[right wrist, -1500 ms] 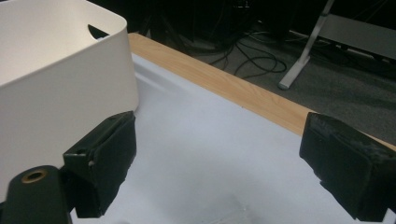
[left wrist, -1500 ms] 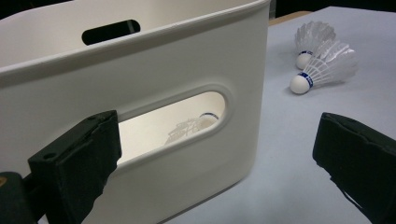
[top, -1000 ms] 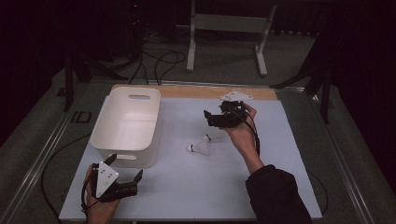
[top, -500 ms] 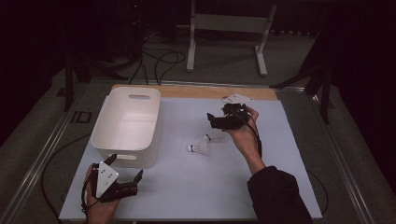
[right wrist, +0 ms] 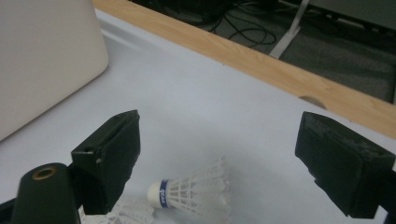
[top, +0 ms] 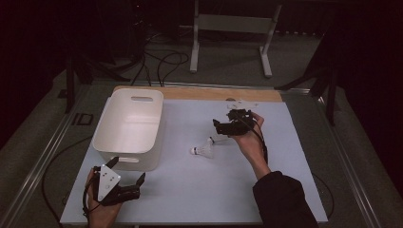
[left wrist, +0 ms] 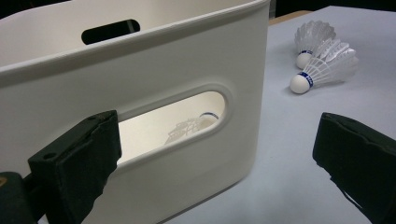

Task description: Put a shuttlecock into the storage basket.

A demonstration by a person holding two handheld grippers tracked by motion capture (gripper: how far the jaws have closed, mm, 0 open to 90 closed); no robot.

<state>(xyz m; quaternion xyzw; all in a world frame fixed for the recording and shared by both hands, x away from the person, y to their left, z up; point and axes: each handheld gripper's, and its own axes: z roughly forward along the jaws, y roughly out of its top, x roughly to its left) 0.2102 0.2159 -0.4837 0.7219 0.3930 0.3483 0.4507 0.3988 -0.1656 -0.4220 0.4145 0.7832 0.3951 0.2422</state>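
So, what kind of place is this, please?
Probably a dim lab or recording studio: a table with a pale mat, loose cables on the grey floor, and a metal stand behind.

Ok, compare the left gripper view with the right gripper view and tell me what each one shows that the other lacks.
The left gripper view looks through the handle slot of the white bin to a shuttlecock inside, and takes in both shuttlecocks on the mat. The right gripper view adds the wooden table edge, the cables on the floor, and one shuttlecock lying close below the open right gripper. Both share the pale mat, the bin's wall and open black jaws; the left gripper is open too.
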